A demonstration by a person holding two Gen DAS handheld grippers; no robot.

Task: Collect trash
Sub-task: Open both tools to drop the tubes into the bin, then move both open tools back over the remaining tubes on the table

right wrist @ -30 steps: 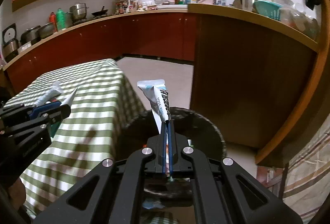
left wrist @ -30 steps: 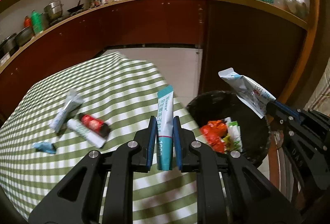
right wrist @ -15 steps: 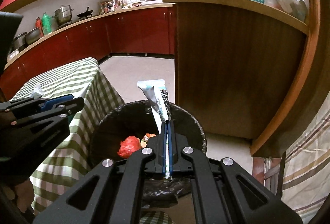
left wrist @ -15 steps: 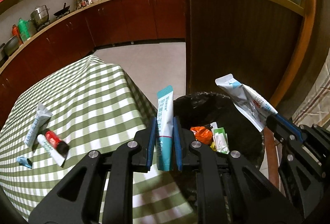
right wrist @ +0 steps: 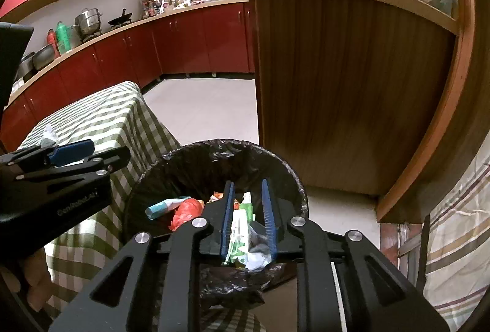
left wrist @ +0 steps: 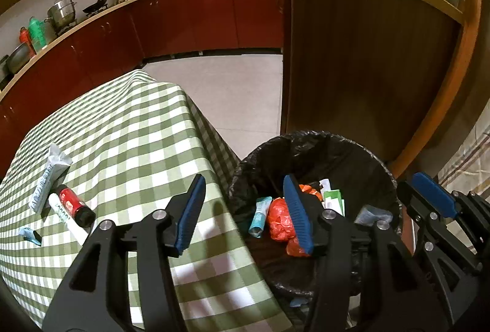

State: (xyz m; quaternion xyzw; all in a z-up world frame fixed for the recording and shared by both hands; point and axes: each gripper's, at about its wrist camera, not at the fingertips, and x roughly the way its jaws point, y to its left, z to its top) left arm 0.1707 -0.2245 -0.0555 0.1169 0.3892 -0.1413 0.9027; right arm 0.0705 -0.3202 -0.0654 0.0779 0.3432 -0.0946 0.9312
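My left gripper [left wrist: 243,183] hangs over the black-lined trash bin [left wrist: 309,137]; its jaws are opening and nothing is between them. A teal tube [left wrist: 259,217] lies in the bin beside a red bag [left wrist: 277,220]. Over the same bin [right wrist: 214,145], the jaws of my right gripper [right wrist: 246,185] are opening with nothing pressed between the pads. A white tube [right wrist: 255,257] lies below them on green-white packaging [right wrist: 240,235]. On the green checked table [left wrist: 137,148] remain a grey-white tube [left wrist: 49,176], a red-and-black tube [left wrist: 73,205], a white tube [left wrist: 65,217] and a small blue piece [left wrist: 29,234].
A wooden counter panel [left wrist: 352,72] stands right behind the bin, and red kitchen cabinets [left wrist: 199,23] run along the far wall. Pale floor [left wrist: 229,93] lies between table and cabinets. A striped curtain [right wrist: 459,225] hangs at the right. A hand [right wrist: 30,286] holds the left gripper.
Both grippers have let go: the teal tube and the white tube have left the jaws and now lie in the bin. Both jaws stand apart. The left gripper moved over the bin.
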